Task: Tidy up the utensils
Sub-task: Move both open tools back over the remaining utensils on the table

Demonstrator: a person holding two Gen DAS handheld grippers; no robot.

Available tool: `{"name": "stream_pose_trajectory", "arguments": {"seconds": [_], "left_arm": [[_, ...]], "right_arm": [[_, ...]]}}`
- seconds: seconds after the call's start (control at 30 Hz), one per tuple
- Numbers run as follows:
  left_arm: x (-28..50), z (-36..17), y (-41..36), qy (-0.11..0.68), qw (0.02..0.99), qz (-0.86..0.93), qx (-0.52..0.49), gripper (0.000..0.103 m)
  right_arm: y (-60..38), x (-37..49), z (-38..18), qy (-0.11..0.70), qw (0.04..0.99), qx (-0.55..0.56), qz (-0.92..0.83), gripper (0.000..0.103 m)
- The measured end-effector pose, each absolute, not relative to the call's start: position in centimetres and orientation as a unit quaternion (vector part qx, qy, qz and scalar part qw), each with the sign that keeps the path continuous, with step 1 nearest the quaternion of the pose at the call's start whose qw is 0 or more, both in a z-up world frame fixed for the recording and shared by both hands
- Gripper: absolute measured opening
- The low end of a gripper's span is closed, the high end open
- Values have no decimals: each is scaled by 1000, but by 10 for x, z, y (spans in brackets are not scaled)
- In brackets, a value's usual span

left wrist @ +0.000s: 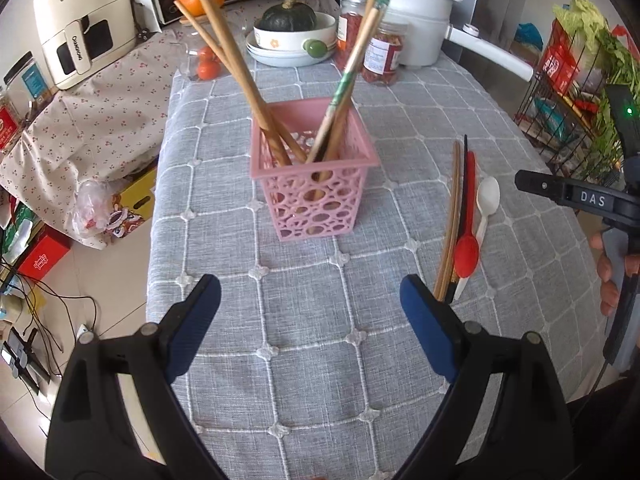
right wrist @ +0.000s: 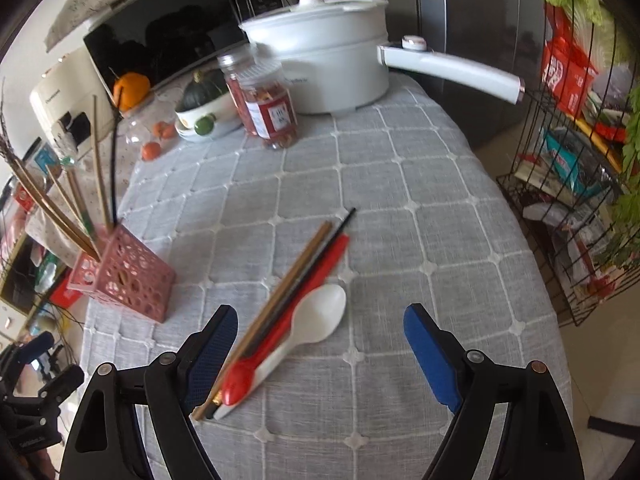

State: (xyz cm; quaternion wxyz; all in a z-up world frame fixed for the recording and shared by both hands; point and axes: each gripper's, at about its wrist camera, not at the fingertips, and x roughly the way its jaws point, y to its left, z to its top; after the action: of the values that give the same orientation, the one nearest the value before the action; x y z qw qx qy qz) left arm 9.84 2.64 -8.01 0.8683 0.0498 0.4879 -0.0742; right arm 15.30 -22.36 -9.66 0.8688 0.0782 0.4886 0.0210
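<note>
Two hand-held grippers are hovering over a table draped in a gray quilted cloth (left wrist: 304, 320), both with jaws spread wide and gripping nothing. The left gripper (left wrist: 310, 300) is pointing down at bare cloth just in front of a pink plastic basket (left wrist: 316, 188), which is standing upright near the middle of the table and already holding several wooden chopsticks (left wrist: 236, 52) leaning out to the left and right, one pair still partly in a green-printed wrapper (left wrist: 346, 80).

To the basket's right, well apart from it, the loose utensils are lying side by side in a tight bundle — a pair of brown chopsticks (right wrist: 292, 280), a black chopstick (right wrist: 336, 232), a red spoon (right wrist: 240, 380) and a white spoon (right wrist: 320, 312). The right gripper (right wrist: 320, 332) is hanging over this bundle, its open blue pads (right wrist: 428, 356) straddling the spoons without touching them; the red spoon's bowl and the chopstick ends are lying close beside the left-hand pad. In the left wrist view the right gripper is showing at the frame's right edge, with a person's fingers (left wrist: 608, 276) wrapped round its handle.

At the far end of the table are sitting a white electric pot (right wrist: 332, 68) with a long handle, two jars (right wrist: 272, 108) and a bowl holding a green squash (left wrist: 288, 16) — a wire rack (right wrist: 568, 208) is standing off to the right.
</note>
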Motion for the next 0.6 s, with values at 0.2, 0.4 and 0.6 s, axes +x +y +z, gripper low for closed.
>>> {"name": "stream_pose_trajectory", "arguments": {"seconds": [0.2,0.4,0.6], "left_arm": [[102,-91,16,504,858,-78,68,91],[105,-95,13,512,853,-78,67,91],[106,-97,12,514,851,-84,66,91]], "right_arm": [[-231,166,-132,547,831,106,7,86],[-220,180,-149,570,815,107,-4,86],[-204,185,-158,587,806,76,-16,69]]}}
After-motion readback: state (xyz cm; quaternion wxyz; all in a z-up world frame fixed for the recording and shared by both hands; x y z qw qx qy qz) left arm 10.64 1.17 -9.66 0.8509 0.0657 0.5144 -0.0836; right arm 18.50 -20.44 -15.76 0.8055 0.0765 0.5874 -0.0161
